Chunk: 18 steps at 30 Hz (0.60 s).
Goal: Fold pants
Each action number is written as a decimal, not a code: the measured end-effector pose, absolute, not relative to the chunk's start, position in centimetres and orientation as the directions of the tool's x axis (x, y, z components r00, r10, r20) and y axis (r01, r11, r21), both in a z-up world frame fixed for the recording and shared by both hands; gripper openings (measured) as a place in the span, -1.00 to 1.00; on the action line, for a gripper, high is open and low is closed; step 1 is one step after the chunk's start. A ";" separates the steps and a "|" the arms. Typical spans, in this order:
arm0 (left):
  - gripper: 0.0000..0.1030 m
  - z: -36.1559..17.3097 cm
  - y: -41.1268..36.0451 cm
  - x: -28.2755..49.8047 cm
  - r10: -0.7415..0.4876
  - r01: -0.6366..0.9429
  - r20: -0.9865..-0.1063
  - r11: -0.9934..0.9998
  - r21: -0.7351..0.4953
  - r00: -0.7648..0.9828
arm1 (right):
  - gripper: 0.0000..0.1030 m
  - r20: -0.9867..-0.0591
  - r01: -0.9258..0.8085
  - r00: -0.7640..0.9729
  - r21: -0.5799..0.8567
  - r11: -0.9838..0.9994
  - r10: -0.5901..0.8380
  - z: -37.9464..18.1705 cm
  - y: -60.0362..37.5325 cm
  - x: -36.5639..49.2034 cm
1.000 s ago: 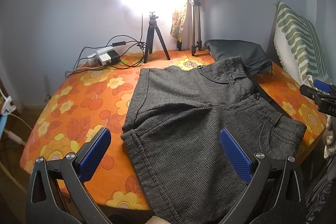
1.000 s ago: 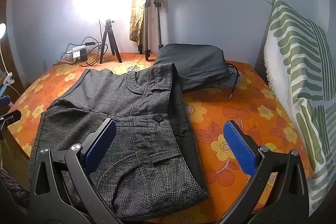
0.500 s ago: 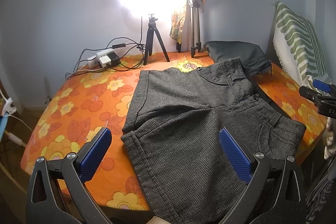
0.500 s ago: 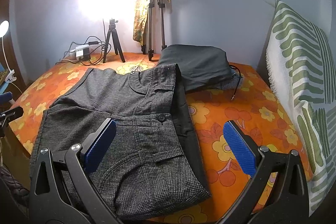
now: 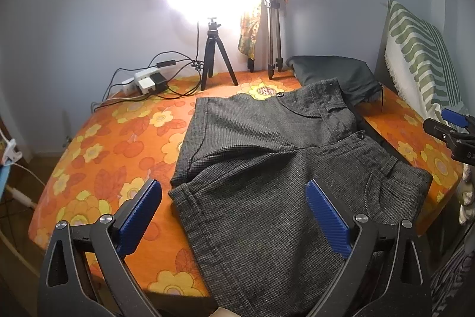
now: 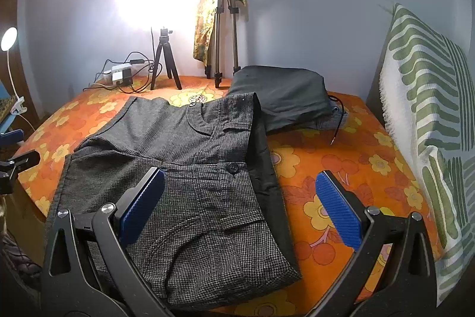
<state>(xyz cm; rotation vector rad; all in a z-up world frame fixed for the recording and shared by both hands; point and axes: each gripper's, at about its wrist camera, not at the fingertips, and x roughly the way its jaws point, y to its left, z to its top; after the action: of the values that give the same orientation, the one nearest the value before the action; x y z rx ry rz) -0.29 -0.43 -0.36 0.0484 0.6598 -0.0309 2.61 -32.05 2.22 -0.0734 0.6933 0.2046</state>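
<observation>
An orange flowered tabletop (image 5: 98,156) carries the grey houndstooth pants (image 5: 267,168), lying flat across its near middle, waist toward a folded dark garment (image 6: 285,97) at the back. The left gripper (image 5: 234,216) hangs above the near leg, its wide fingers closing on nothing; the right gripper (image 6: 240,207) spreads wide over the waistband edge, holding nothing

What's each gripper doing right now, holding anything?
Left gripper: open above the grey pants, jaws closing a little, nothing gripped.
Right gripper: open, empty, over the same pants.
</observation>
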 end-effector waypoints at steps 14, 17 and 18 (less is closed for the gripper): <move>0.89 -0.4 -0.2 -0.2 -0.012 0.042 -0.610 0.999 0.034 0.792 | 0.97 -0.640 -0.225 0.749 -0.002 0.974 0.172 2.3 -31.7 2.6; 0.86 -0.4 -0.1 -0.3 -0.013 0.042 -0.611 0.999 0.033 0.792 | 0.95 -0.641 -0.230 0.747 -0.002 0.973 0.175 2.2 -31.6 2.5; 0.83 -0.5 -0.1 -0.3 -0.014 0.043 -0.612 0.999 0.033 0.791 | 0.95 -0.641 -0.231 0.747 -0.003 0.973 0.176 2.2 -31.6 2.5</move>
<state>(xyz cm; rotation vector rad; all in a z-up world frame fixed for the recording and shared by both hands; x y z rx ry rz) -0.27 -0.12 -0.46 0.0458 0.6576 -0.0311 2.50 -31.56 2.25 -0.0840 0.6923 0.2228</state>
